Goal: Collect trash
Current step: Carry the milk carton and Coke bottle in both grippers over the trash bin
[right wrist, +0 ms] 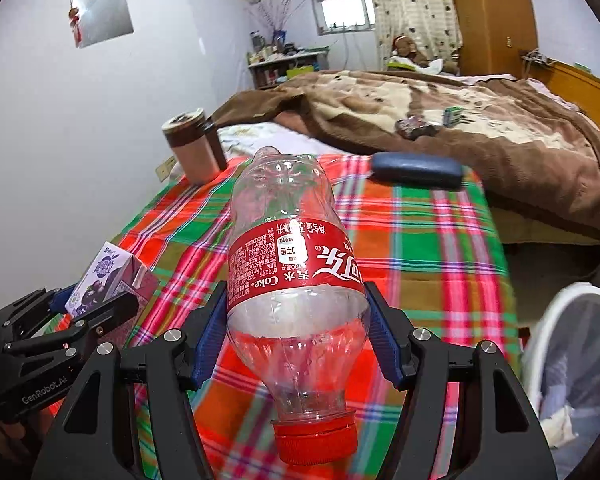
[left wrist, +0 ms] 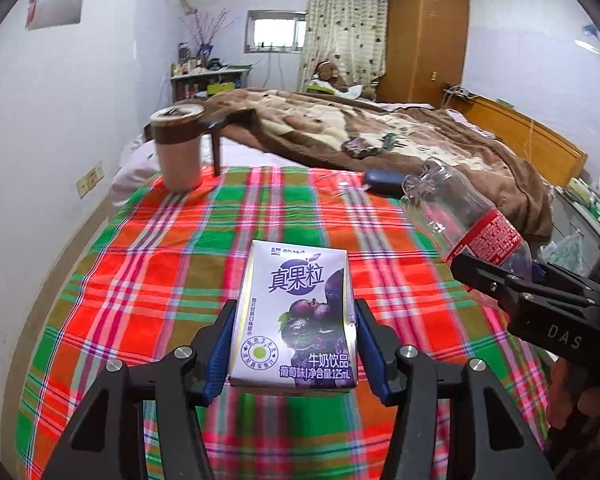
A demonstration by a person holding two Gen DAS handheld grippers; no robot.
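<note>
Left gripper (left wrist: 296,344): clamped on the purple milk carton (left wrist: 296,316), blue pads pressed to both its sides; the carton is upright and looks lifted above the plaid cloth (left wrist: 160,260)
Right gripper (right wrist: 296,336): closed around the clear cola bottle (right wrist: 296,272) just below its red label, cap end toward the camera, base pointing to the far side; held in the air over the cloth
Bin (right wrist: 571,360): white mesh basket low at the near right, beside the bed; some pale scraps lie in it already
Done so far: both pieces are picked up, one in each gripper
Left to do: by my judgement, carry carton and bottle to the right and drop them into the bin; neither is over it yet
Other things on the cloth: a brown-banded cup (left wrist: 178,148) at the far left and a dark blue case (right wrist: 415,170) at the far right; whether these count as trash I cannot tell
On the brown blanket (left wrist: 379,128): small wrappers farther off, too blurred to name
</note>
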